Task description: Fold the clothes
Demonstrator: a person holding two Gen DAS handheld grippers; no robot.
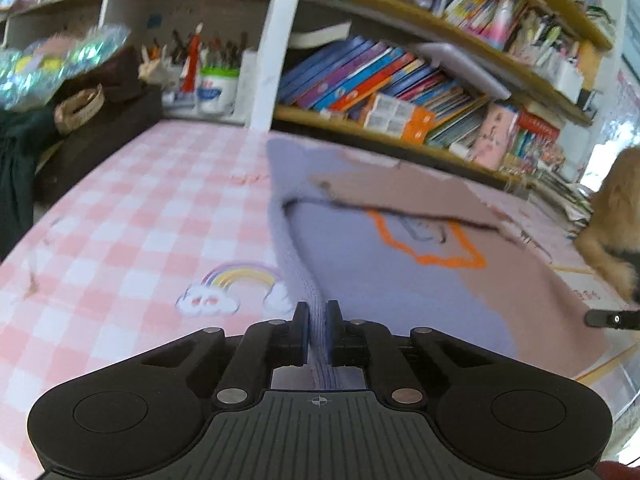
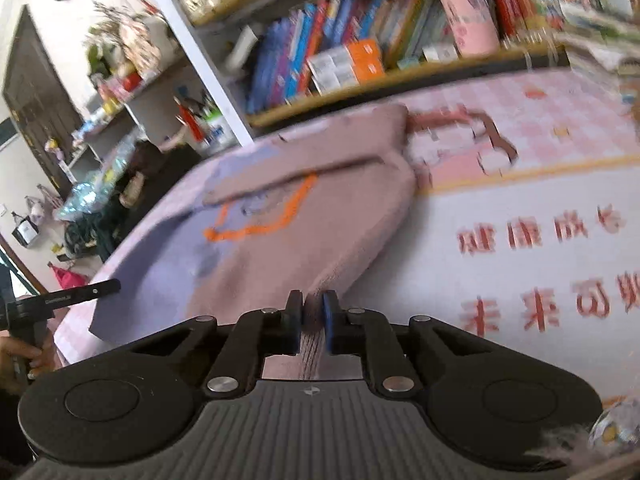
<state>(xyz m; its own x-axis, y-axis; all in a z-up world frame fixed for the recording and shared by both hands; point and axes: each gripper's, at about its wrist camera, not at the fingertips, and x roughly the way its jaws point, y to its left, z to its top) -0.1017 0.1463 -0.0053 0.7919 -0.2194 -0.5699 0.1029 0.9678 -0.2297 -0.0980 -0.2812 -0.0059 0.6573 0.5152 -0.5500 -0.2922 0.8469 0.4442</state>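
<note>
- Left wrist view: left gripper [image 1: 318, 326] has its fingers nearly closed, pinching the lilac ribbed hem of the sweater [image 1: 360, 280]. Fabric runs straight through the gap btwn the pads.
- Right wrist view: right gripper [image 2: 308, 318] likewise nearly closed, clamped on the mauve-pink hem of the same sweater [image 2: 280, 248].
- Sweater lies spread on the counter [image 1: 120, 220], which has a pink check cover w/ a rainbow print [image 1: 236, 288]. Garment is half lilac, half mauve, orange outline motif [image 1: 432, 248] on front. One sleeve looks already folded across the chest; far end near the bookshelf [image 1: 400, 92].
- Step in hand, my read: both bottom corners gripped, ready to lift hem & carry it fwd over the body toward the collar.
- To do it well: keep both grippers level & same pace so the fold line stays square; hold hem taut btwn them, no sag in the middle; lift only just clear of the counter so the folded sleeve isn't dragged out; lay hem down aligned w/ shoulders before releasing.
- Risk: frames are motion-blurred, so fabric edge alignment hard to judge; knit may stretch if pulled apart too hard.
- Containers: white tub [image 1: 218, 92] on the counter's far edge holds pens/brushes standing upright; small woven basket [image 1: 80, 106] at left, contents can't tell. Shelf packed w/ books, some leaning.
- Furry tan shape [image 1: 616, 216] at right edge, prob. a plush or pet, can't tell which.
</note>
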